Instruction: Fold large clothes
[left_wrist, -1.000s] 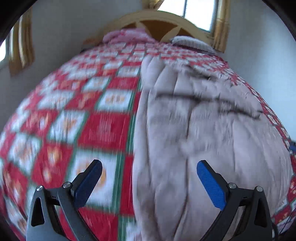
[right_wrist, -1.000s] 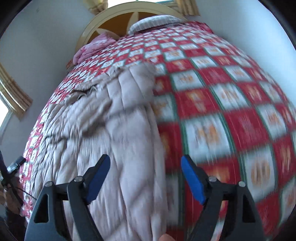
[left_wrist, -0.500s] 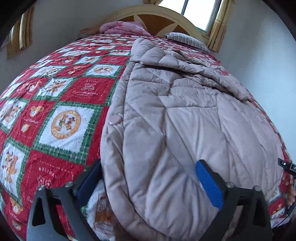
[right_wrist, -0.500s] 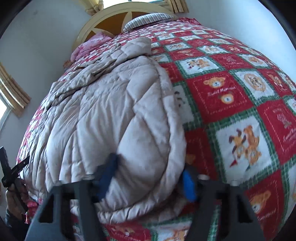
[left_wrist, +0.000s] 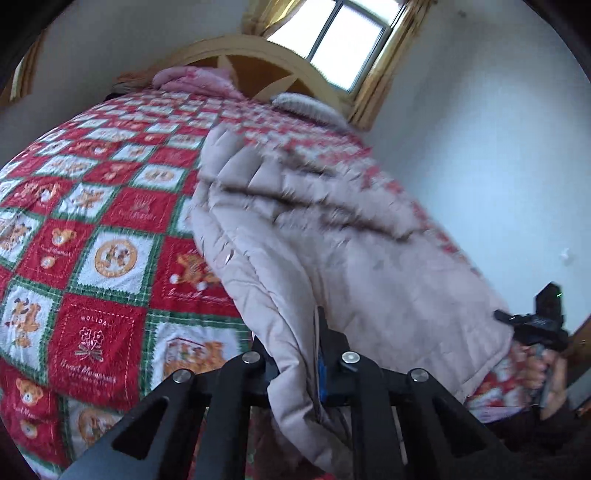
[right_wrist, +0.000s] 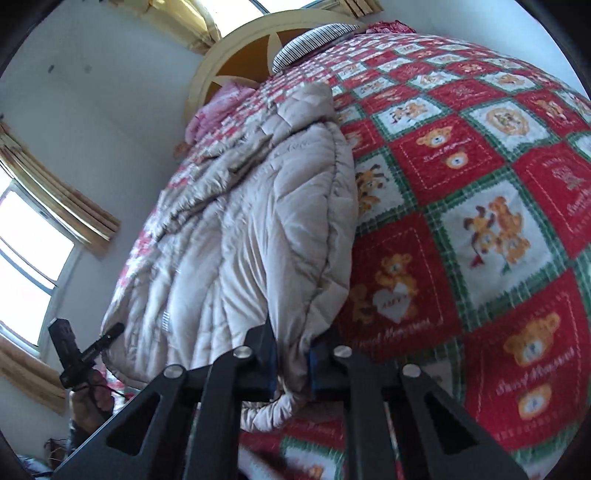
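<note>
Both grippers now pinch coat hem.

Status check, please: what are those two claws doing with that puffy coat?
Left gripper jaws shut on coat hem. Right gripper likewise. Hem lifted off the quilt. Nothing in the way.

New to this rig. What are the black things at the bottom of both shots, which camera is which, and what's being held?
No robot arm here: a person holds one pair of hand-held tongs in each hand, each with a fisheye camera looking forward along its two fingers. The black struts at the bottom are those tongs. One picture is from the left tongs, the other from the right tongs. Both look up a bed covered by a red and green teddy-bear quilt, toward the headboard. On it lies a beige padded coat. Each pair of tongs is shut on the coat's near hem, at opposite corners. The left view is motion-blurred.
</note>
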